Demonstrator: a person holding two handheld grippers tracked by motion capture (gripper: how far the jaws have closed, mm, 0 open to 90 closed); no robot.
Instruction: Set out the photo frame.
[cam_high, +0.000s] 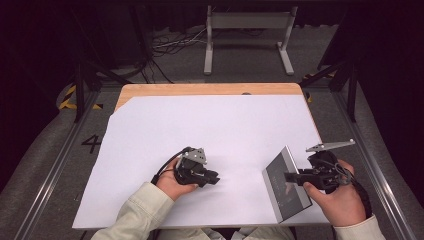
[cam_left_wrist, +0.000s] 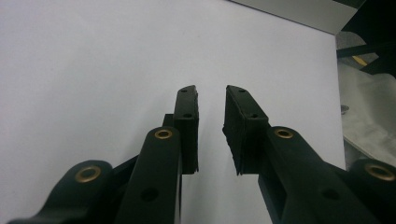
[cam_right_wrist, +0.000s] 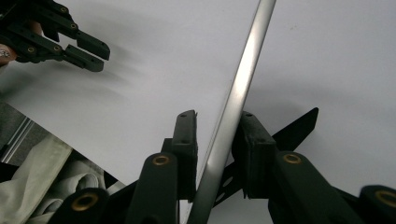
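A flat tablet (cam_high: 282, 200) with a dark screen and a silver rim stands tilted on the white sheet at the front right, its right side raised. My right gripper (cam_high: 289, 177) comes in from the right and is shut on that raised edge. In the right gripper view the silver rim (cam_right_wrist: 247, 60) runs slantwise between the two pads of the right gripper (cam_right_wrist: 217, 140). My left gripper (cam_high: 215, 177) rests low over the sheet at the front centre-left, pointing right. Its jaws stand a little apart with nothing between them (cam_left_wrist: 210, 126). It also appears far off as the left gripper (cam_right_wrist: 86, 53).
A white sheet (cam_high: 210, 125) covers most of the wooden table (cam_high: 200, 89). Metal rails (cam_high: 380, 190) run along both sides of the table. A grey stand (cam_high: 247, 30) and loose cables (cam_high: 170, 45) lie on the floor beyond the far edge.
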